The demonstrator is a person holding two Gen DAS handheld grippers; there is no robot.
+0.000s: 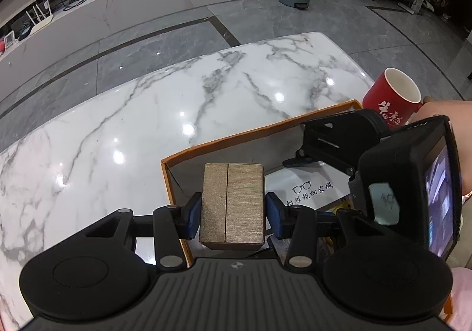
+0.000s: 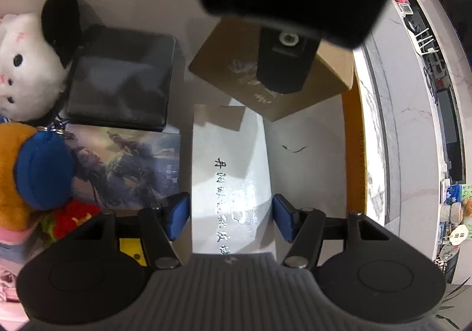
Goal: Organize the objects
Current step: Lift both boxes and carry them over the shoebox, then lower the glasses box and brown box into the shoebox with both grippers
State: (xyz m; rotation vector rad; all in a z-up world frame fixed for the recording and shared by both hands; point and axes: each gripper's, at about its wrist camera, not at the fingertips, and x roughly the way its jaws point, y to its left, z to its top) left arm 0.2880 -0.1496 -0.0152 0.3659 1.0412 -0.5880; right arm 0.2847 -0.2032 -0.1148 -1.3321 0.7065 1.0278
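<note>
My left gripper (image 1: 233, 214) is shut on a gold-brown cardboard box (image 1: 232, 202) and holds it above the near-left corner of an orange-rimmed storage box (image 1: 250, 132). In the right wrist view the same cardboard box (image 2: 265, 83) hangs over the storage box floor, under the left gripper's body. My right gripper (image 2: 230, 217) is open, its blue pads (image 2: 177, 217) on either side of a white glasses case (image 2: 233, 171) with black lettering that lies in the storage box. The case also shows in the left wrist view (image 1: 306, 188).
Inside the storage box lie a black case (image 2: 121, 80), a picture-printed box (image 2: 129, 168), a white plush cat (image 2: 26, 65) and an orange and blue plush (image 2: 35, 171). A red mug (image 1: 393, 98) stands behind the box on the white marble table (image 1: 147, 124).
</note>
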